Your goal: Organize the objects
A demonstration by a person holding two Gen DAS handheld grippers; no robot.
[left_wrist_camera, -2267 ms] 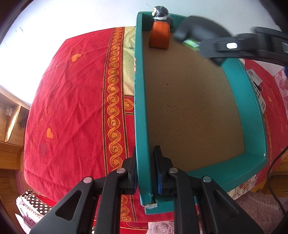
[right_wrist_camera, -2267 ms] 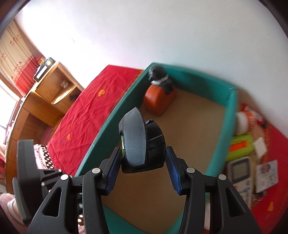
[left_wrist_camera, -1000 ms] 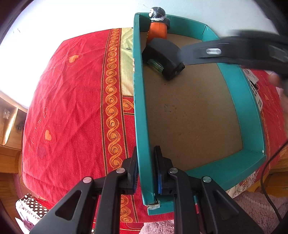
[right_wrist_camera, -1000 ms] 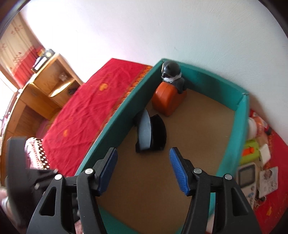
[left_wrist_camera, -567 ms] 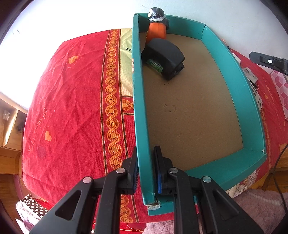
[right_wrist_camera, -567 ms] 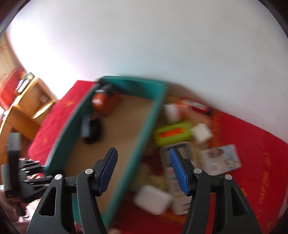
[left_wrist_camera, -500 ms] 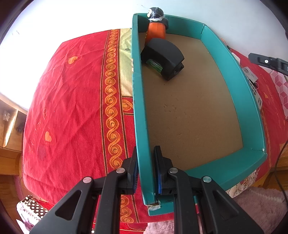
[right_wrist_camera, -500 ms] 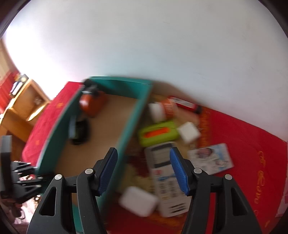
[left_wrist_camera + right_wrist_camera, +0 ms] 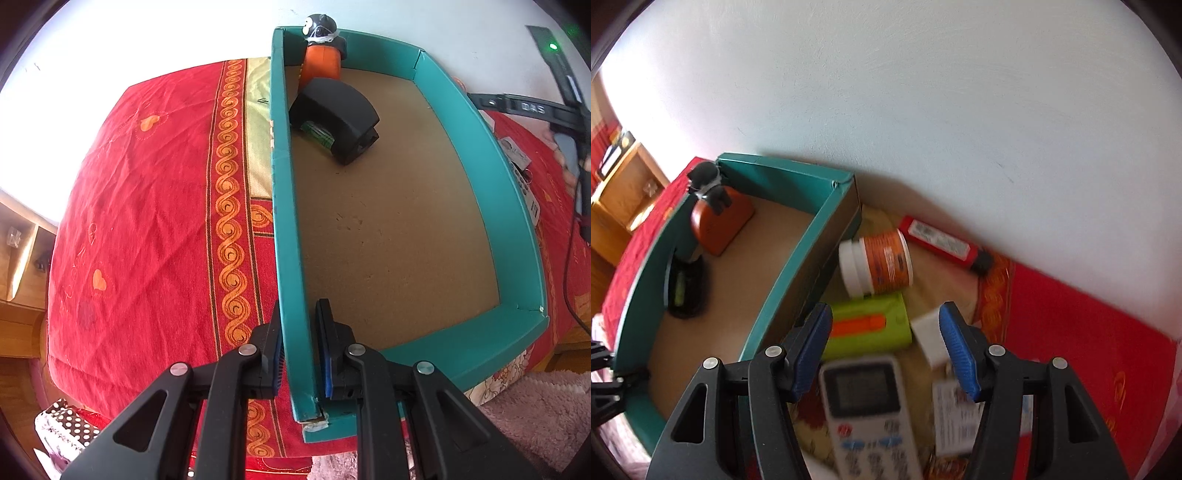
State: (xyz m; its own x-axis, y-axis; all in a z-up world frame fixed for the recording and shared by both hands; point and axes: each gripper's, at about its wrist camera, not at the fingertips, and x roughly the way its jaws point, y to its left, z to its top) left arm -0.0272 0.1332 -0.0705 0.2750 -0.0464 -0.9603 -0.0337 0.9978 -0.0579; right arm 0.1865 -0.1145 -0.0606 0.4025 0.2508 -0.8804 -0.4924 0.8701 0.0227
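Observation:
My left gripper (image 9: 298,345) is shut on the left wall of the teal box (image 9: 291,236). Inside the box lie a black device (image 9: 334,120) and an orange item with a dark figure on top (image 9: 322,61), both at the far left corner; they also show in the right wrist view, the device (image 9: 685,290) and the orange item (image 9: 718,221). My right gripper (image 9: 886,343) is open and empty above loose objects to the right of the box (image 9: 798,254): a green pack (image 9: 868,328), a white remote (image 9: 866,410), a white block (image 9: 931,336) and an orange jar (image 9: 875,264).
A red tube (image 9: 942,245) lies by the white wall. A printed card (image 9: 955,417) lies under the right finger. The red patterned cloth (image 9: 147,221) covers the surface. A wooden shelf (image 9: 18,251) stands at the left. A pink rug (image 9: 528,417) lies below the front edge.
My right gripper let go of the black device inside the box, opened, and swung right to hover over the loose objects. My left gripper has kept its hold on the box wall.

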